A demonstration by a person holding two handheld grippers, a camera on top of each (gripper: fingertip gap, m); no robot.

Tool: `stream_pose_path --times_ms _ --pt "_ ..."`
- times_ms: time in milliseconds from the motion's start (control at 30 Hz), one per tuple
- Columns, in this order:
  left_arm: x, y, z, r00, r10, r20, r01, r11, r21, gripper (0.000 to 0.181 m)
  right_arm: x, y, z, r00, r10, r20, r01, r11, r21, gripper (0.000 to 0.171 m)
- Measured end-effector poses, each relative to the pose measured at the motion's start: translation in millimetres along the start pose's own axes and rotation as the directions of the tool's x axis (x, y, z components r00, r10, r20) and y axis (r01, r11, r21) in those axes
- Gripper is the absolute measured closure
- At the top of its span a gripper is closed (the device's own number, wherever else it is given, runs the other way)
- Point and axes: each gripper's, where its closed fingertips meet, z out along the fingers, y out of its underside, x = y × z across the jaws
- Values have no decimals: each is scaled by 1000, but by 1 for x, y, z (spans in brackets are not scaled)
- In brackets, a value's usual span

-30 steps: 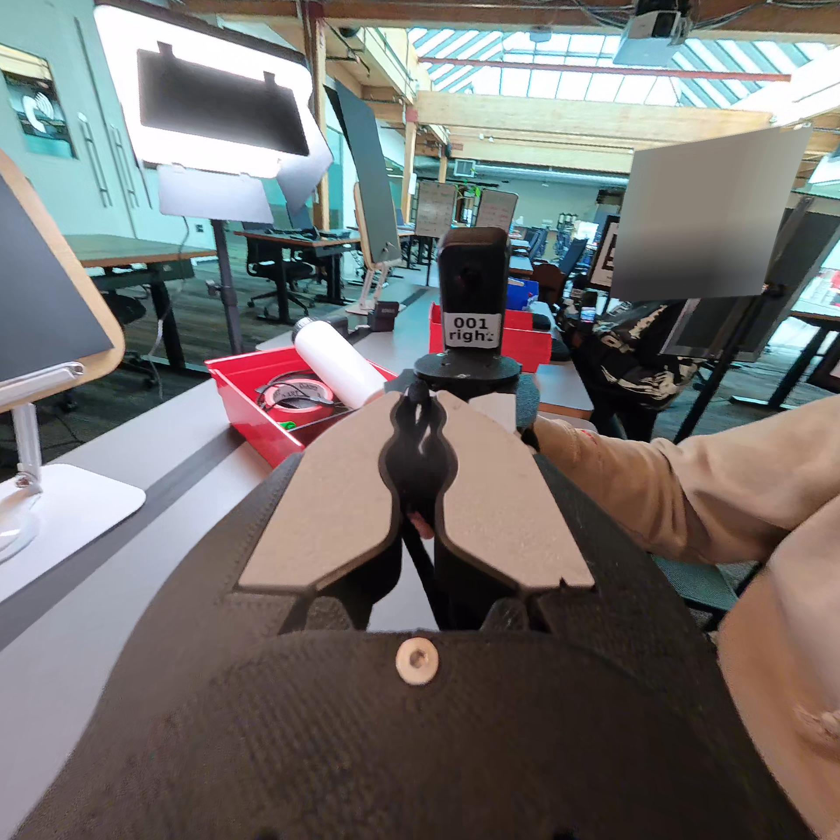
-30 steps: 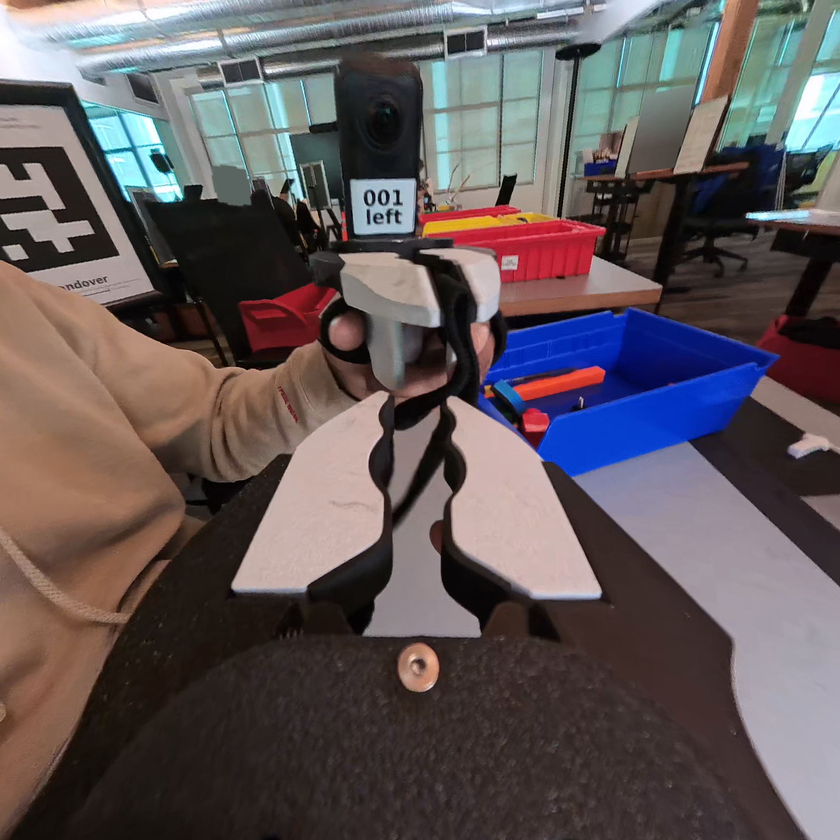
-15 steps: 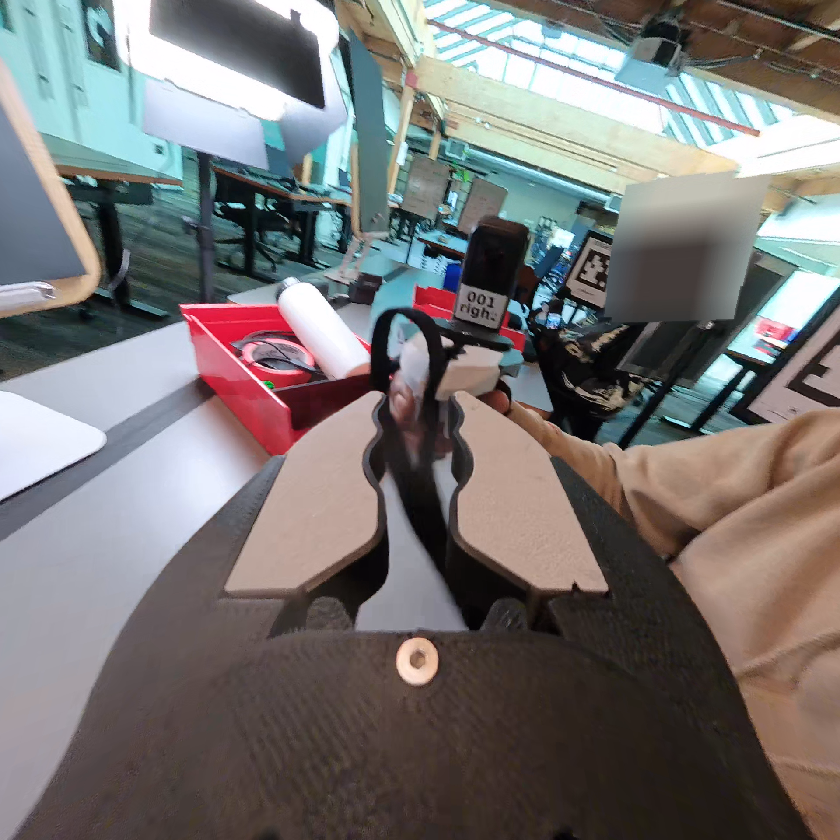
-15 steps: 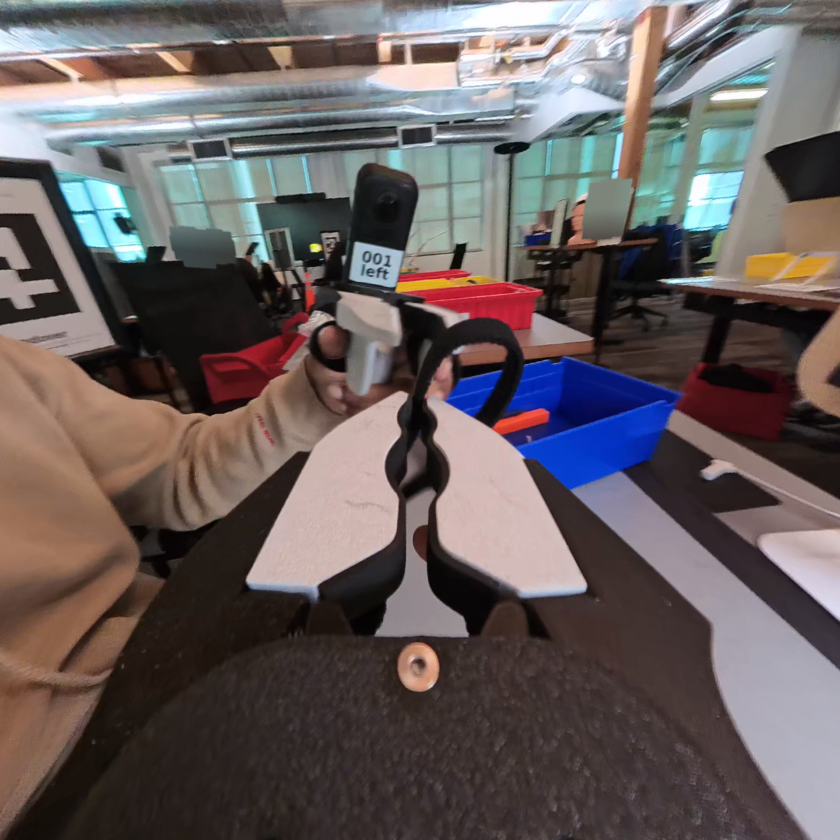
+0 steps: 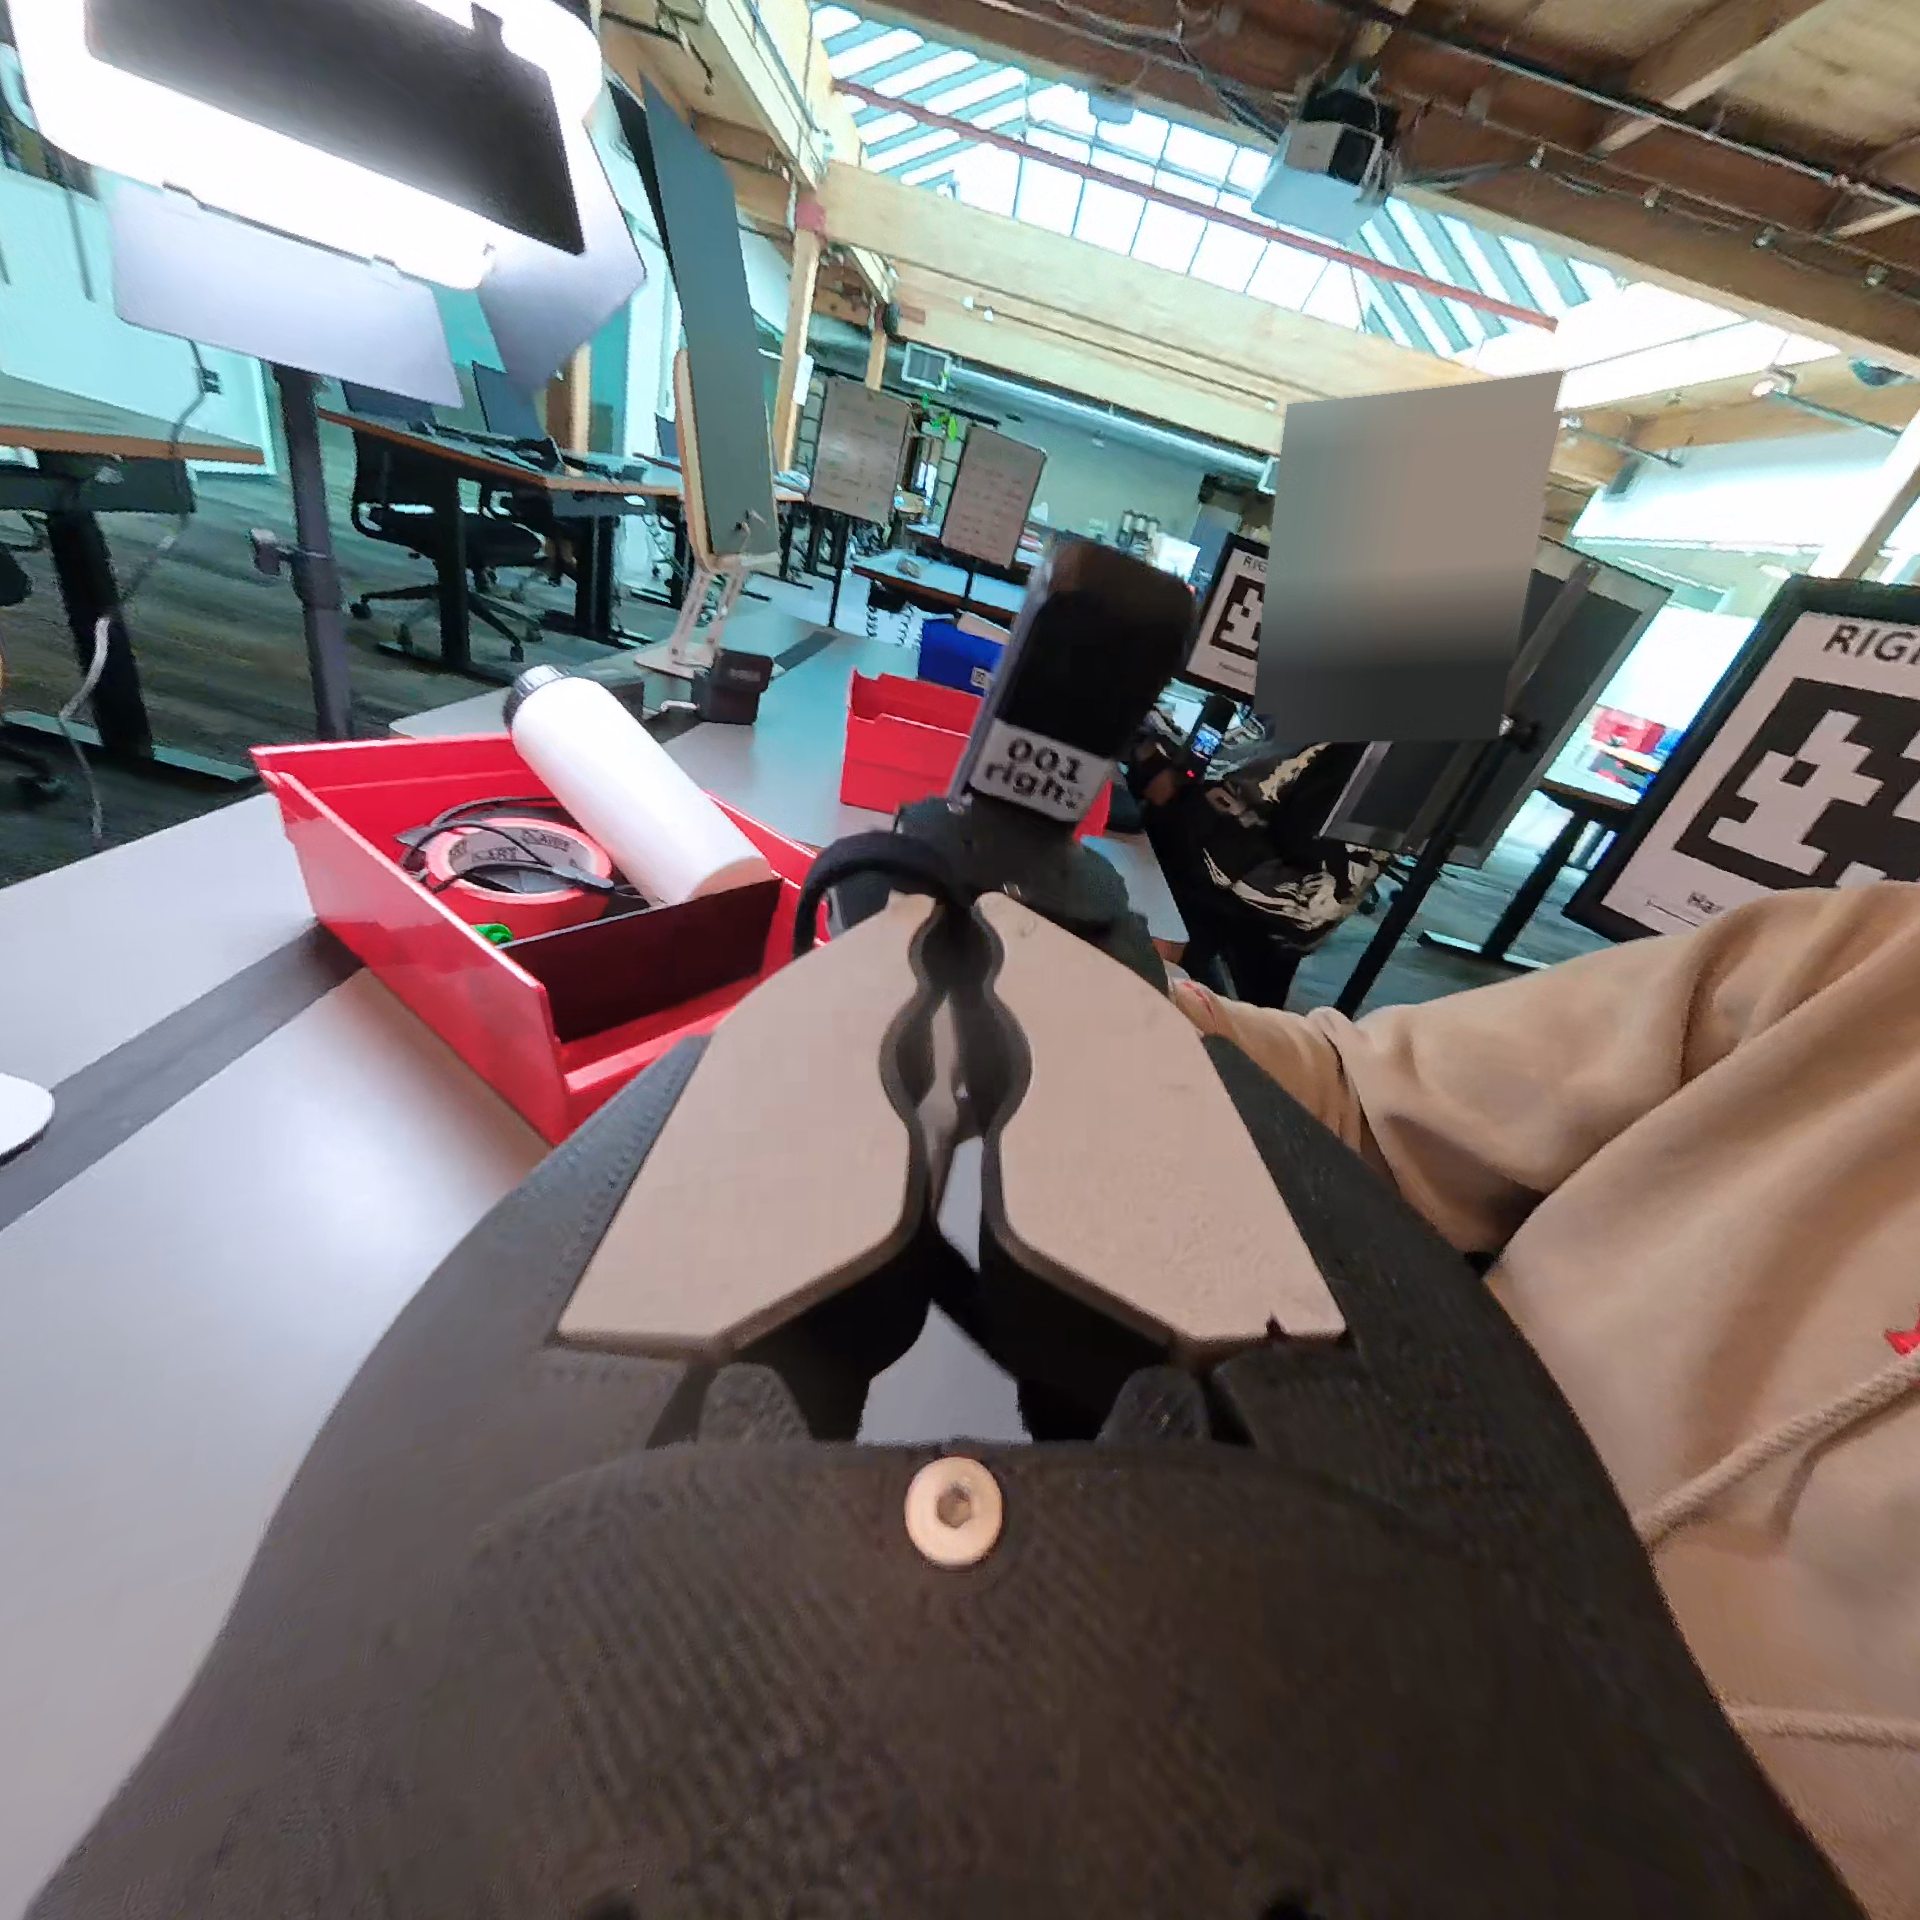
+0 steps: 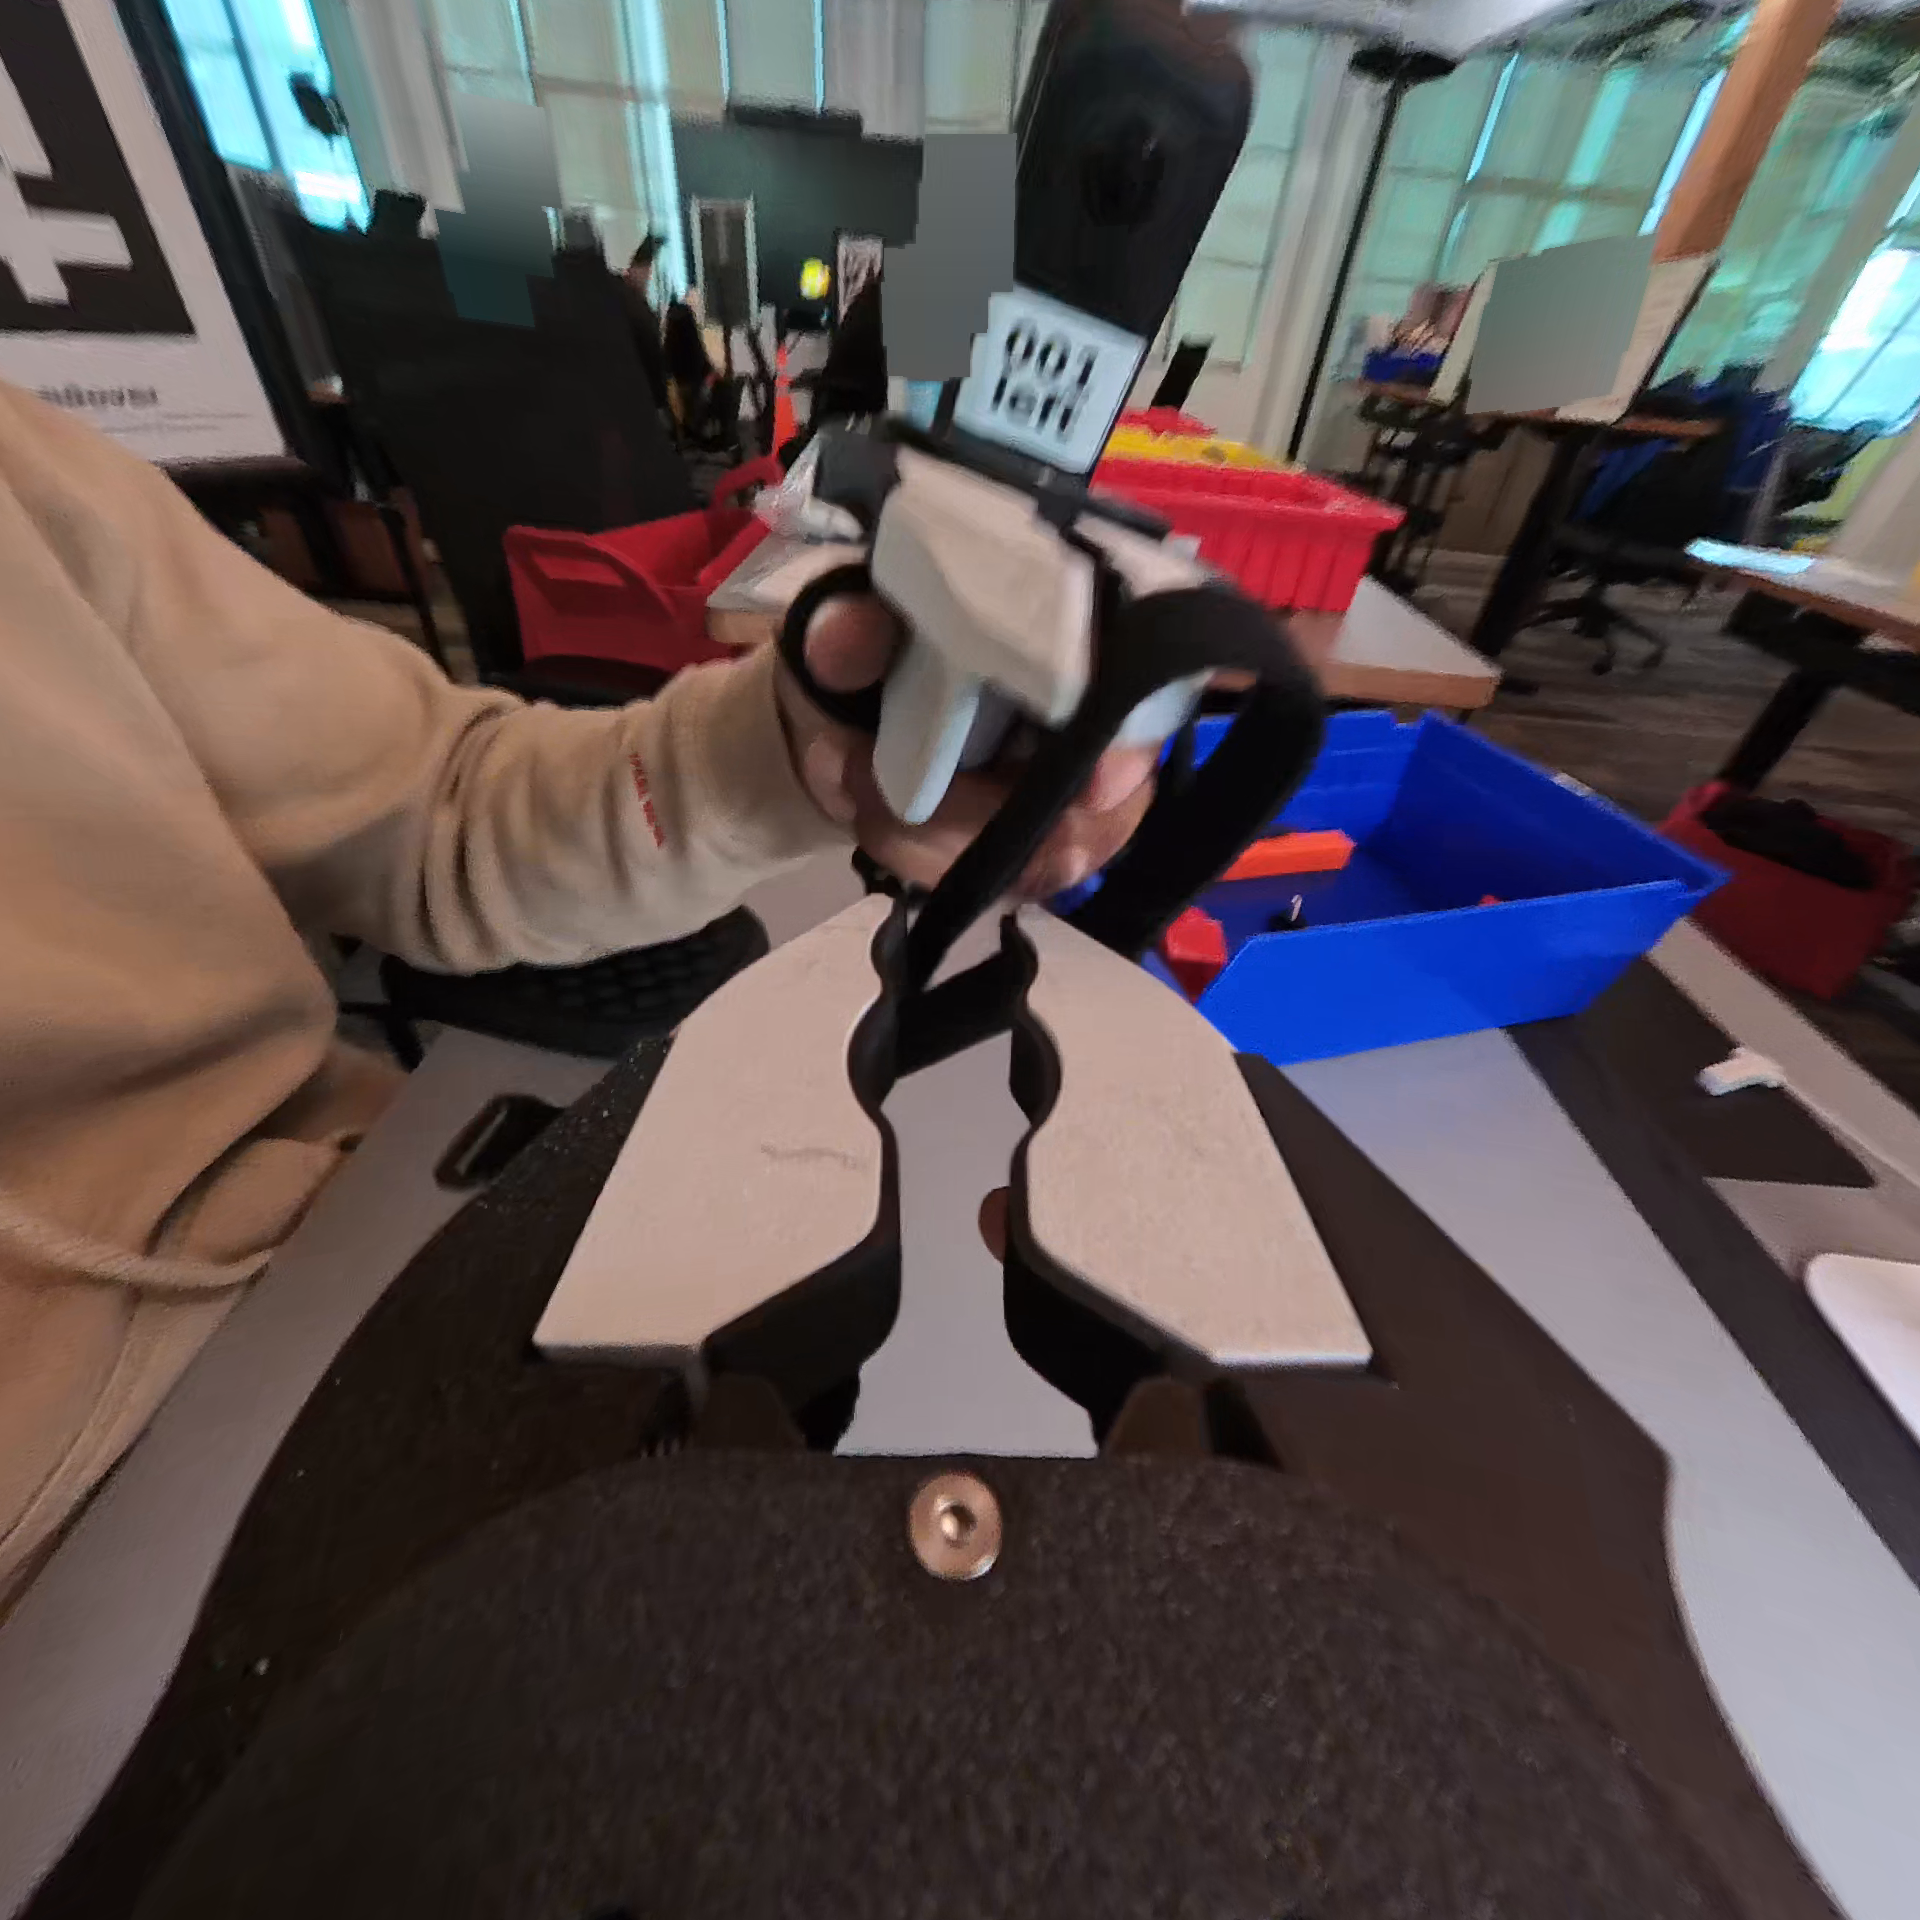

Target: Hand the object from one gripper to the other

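Observation:
The object is a black strap loop (image 6: pixel 1283 717). In the left wrist view my left gripper (image 5: pixel 954 916) is shut on the strap, and part of the loop (image 5: pixel 831 883) curls out to the left of its fingertips. The right gripper's body (image 5: pixel 1086 675) stands just beyond, tip to tip with mine. In the right wrist view my right gripper (image 6: pixel 948 925) has a clear gap between its fingers. The strap runs through that gap, against the left finger, up to the left gripper's body (image 6: pixel 987 623). Both grippers are held above the grey table (image 5: pixel 208 1195).
A red bin (image 5: pixel 436 956) with a white bottle (image 5: pixel 623 800) and a tape roll (image 5: pixel 520 873) stands left of the grippers. A blue bin (image 6: pixel 1455 956) with small tools stands on the other side. The person's beige sleeves (image 5: pixel 1558 1091) reach in. One gripper's finger ends stand about 5 centimetres off the other's.
My left gripper has shut on the strap. My right gripper, shut on it half a second ago, has opened. Both grippers have come closer together.

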Motion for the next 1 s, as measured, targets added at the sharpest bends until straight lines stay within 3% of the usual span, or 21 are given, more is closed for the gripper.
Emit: stream_pose_path --times_ms 133,267,400,500,667,800,867,1000 --pt "-9 -4 -5 999 -3 35 1 999 38 178 -6 17 14 999 -50 9 51 996 -76 169" --pt "0 8 -6 998 -1 -70 0 1000 -26 153 -5 -1 4 998 47 37 -48 999 2 170" --pt "5 13 -2 995 11 -94 -15 999 -37 163 0 1 -1 996 82 24 -82 996 -19 170" --pt "11 18 -1 994 19 -111 -29 996 -86 150 1 2 2 996 93 11 -93 995 -29 170" --pt "8 26 0 994 61 -91 -73 989 -130 151 4 -7 -4 986 164 31 -165 986 28 170" --pt "2 30 6 995 89 -47 -94 985 -142 178 3 -2 -2 992 130 9 -130 991 -17 170" --pt "2 31 5 995 87 -48 -94 983 -156 179 3 -1 -1 992 126 1 -126 992 -22 169" --pt "1 16 3 998 60 -26 -63 995 -83 179 2 9 0 994 104 19 -103 993 -49 155"
